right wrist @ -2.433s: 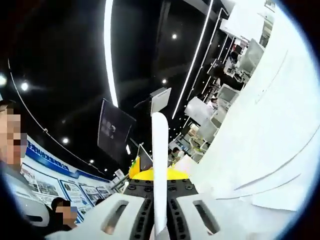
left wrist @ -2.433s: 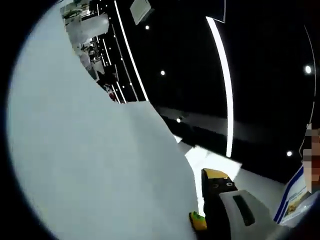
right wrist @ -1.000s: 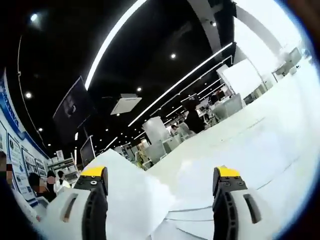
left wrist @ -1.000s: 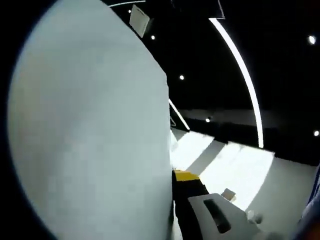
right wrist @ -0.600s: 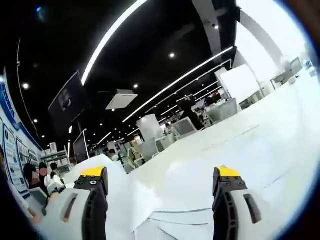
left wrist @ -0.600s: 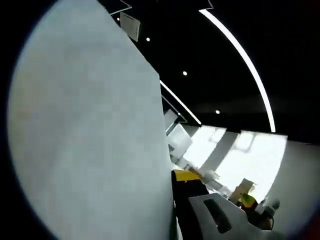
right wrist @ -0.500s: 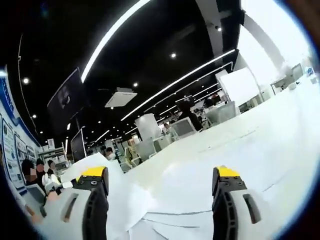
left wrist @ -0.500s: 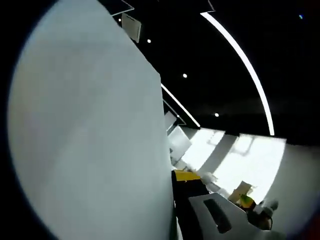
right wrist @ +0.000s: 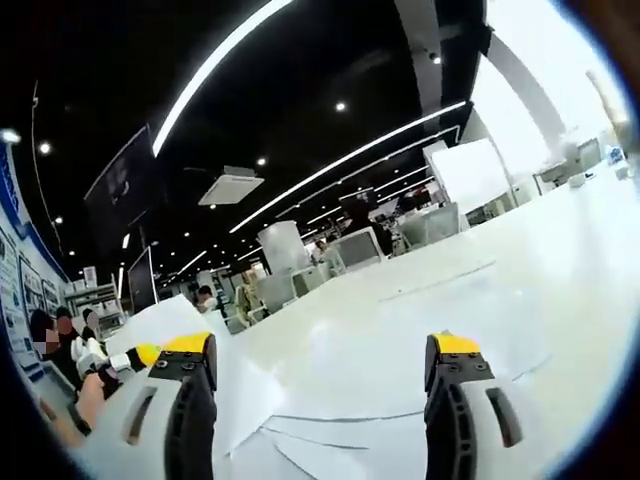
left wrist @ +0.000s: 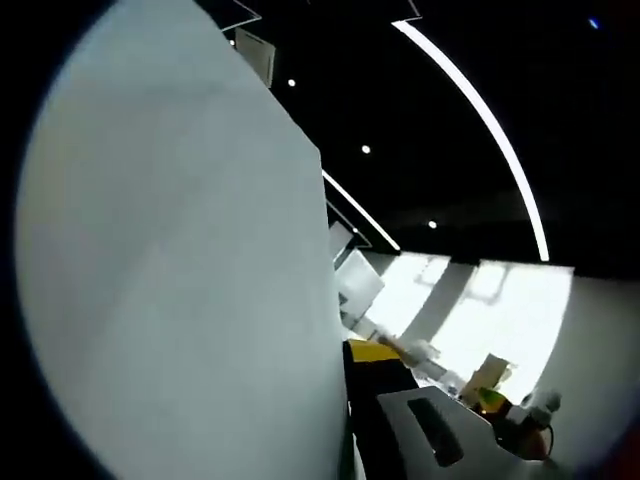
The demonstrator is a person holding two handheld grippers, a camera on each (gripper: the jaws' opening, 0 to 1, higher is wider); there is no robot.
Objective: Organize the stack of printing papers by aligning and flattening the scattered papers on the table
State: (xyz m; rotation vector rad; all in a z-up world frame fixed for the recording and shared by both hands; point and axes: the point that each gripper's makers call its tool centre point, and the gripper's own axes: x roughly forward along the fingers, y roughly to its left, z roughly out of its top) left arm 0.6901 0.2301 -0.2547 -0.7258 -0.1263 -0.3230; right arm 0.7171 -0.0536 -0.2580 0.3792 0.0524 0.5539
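In the left gripper view, a large white sheet of paper (left wrist: 180, 290) stands close to the camera and covers the left half of the picture. Its right edge runs down to the left gripper (left wrist: 352, 420), where one jaw with a yellow tip shows just at the right of the sheet. The other jaw is hidden behind the paper, so I cannot tell for sure if the jaws press on it. Farther right, a person's hand (left wrist: 505, 405) holds something small and blurred.

In the right gripper view, a raised sheet (right wrist: 175, 330) shows at the left, beside the left jaw. The right gripper (right wrist: 320, 400) has its jaws wide apart and holds nothing. Between and beyond the jaws, the scattered papers (right wrist: 400, 400) lie flat and overlap on the white table (right wrist: 560, 260). Far behind, people (right wrist: 60, 340) stand at the left.
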